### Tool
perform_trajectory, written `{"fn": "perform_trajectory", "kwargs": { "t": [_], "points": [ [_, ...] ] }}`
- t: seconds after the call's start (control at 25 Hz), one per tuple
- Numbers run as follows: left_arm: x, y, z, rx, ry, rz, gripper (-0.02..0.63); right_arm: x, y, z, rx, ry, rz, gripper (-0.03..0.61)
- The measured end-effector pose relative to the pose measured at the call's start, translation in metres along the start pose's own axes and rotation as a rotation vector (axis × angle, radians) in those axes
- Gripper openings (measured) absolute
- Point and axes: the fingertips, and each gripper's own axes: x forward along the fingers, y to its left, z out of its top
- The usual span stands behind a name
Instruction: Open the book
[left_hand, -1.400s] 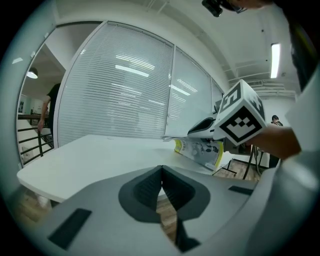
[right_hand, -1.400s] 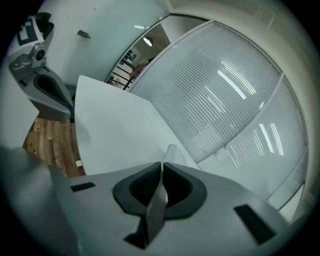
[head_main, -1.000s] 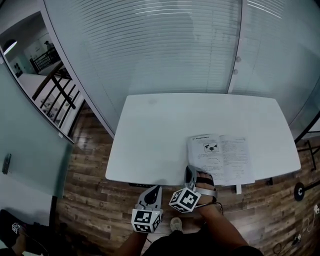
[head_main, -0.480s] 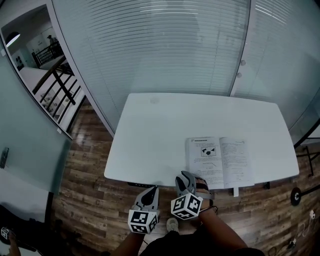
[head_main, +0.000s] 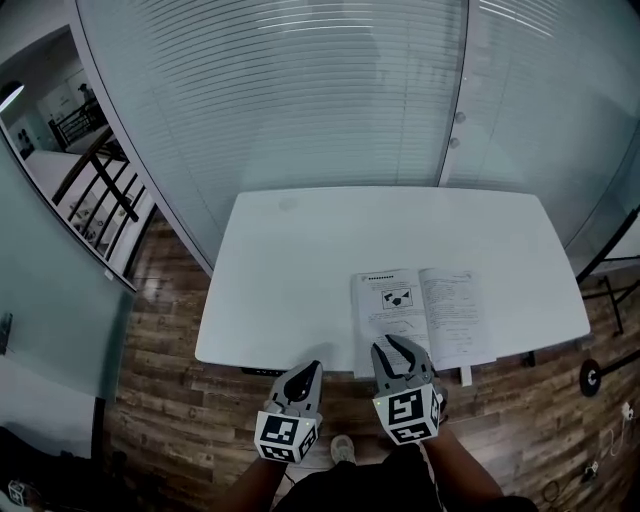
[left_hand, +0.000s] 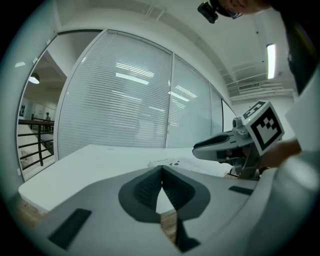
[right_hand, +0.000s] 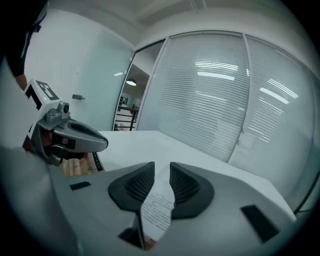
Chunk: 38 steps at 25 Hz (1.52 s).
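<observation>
The book (head_main: 420, 310) lies open and flat on the white table (head_main: 290, 260), near its front right, with printed pages and a diagram facing up. My right gripper (head_main: 398, 345) hovers over the book's front edge. Its jaws stand apart and are closing, and nothing is pressed between them. A printed page (right_hand: 157, 210) shows through the gap of the right gripper (right_hand: 161, 165). My left gripper (head_main: 308, 368) hangs in front of the table's edge, left of the book, shut and empty. Its tips meet in the left gripper view (left_hand: 161, 167).
A glass wall with blinds (head_main: 300, 90) stands behind the table. Wooden floor (head_main: 160, 400) lies under the front edge. A black railing (head_main: 100, 170) is at the far left. A person's foot (head_main: 343, 450) shows below between the grippers.
My right gripper has rolled from lying on its side to upright and lifted off the book's front edge, and its jaws have parted. The left gripper rose slightly.
</observation>
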Motion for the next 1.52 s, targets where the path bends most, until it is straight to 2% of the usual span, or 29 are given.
{"fn": "perform_trajectory", "kwargs": {
  "t": [0.16,0.28,0.44,0.64,1.16,1.52],
  "points": [
    [0.013,-0.016,0.012,0.017,-0.023,-0.043,0.011,-0.020,-0.029,0.013,0.030,-0.077,-0.078,0.073],
    [0.021,-0.024,0.013,0.019,-0.023,-0.060,0.011,-0.038,-0.050,0.023,0.033,-0.137,-0.157,0.021],
    [0.035,-0.033,0.017,0.035,-0.020,-0.077,0.011,-0.052,-0.069,0.019,0.097,-0.174,-0.204,0.005],
    [0.046,-0.052,0.032,0.060,-0.036,-0.104,0.011,-0.069,-0.085,0.010,0.143,-0.189,-0.230,0.005],
    [0.066,-0.101,0.056,0.100,-0.079,-0.190,0.011,-0.100,-0.113,-0.006,0.109,-0.168,-0.296,0.002],
    [0.070,-0.106,0.052,0.097,-0.079,-0.202,0.011,-0.108,-0.120,-0.013,0.125,-0.178,-0.321,0.002]
  ]
}}
